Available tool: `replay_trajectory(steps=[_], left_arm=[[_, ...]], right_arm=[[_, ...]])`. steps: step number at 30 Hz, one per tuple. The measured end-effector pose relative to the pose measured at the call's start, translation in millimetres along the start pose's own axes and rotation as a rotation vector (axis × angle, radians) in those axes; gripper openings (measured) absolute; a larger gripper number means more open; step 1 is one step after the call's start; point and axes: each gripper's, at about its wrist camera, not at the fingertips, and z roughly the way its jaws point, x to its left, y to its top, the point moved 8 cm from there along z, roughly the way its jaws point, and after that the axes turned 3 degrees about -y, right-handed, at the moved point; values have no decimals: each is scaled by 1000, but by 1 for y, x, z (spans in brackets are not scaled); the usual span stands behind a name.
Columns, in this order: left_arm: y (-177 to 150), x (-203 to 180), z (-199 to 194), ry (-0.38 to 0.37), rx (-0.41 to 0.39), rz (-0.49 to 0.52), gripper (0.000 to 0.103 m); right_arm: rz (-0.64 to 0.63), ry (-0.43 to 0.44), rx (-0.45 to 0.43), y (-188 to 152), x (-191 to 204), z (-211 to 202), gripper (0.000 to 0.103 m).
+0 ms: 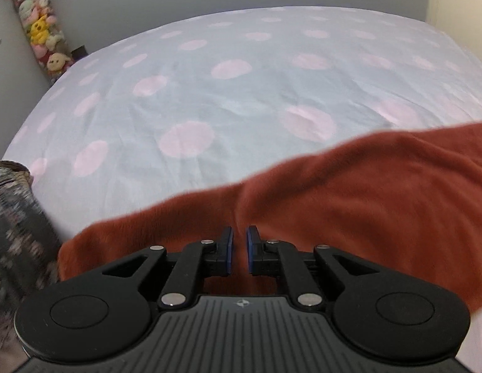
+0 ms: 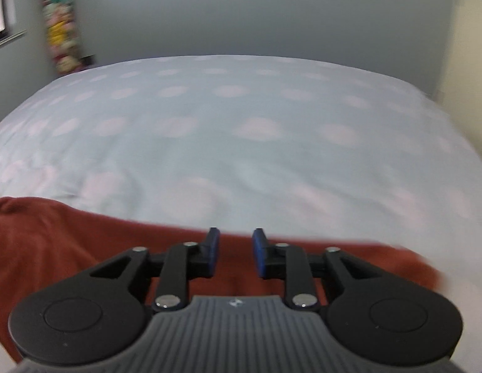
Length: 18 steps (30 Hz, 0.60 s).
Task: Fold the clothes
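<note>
Left gripper jaws nearly closed, pinching a fold of rust-red fleece garment, right gripper jaws partly open over the garment's edge, grasp unclear, garment lying on spotted bed, near edge.

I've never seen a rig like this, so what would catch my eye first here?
A rust-red garment sprawls across the near edge of a bed whose pale blue cover carries big pink dots. Black two-finger grippers fill the foreground: the left gripper nearly closed over the cloth, the right gripper wider apart. Colourful plush toys stack up in the far left corner.
</note>
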Motion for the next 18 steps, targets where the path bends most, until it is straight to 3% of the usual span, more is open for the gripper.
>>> replay_trajectory(steps=[5, 8, 13, 18], left_arm=[[-23, -29, -45, -47, -6, 42, 11], [-39, -47, -73, -70, -12, 51, 12], [-68, -70, -110, -77, 1, 29, 13], [-95, -78, -144, -75, -16, -53, 15]], right_arm=[[74, -107, 47, -45, -81, -50, 29], [139, -136, 84, -82, -109, -78, 36], [183, -106, 120, -125, -114, -99, 47], [323, -68, 180, -154, -124, -82, 53]])
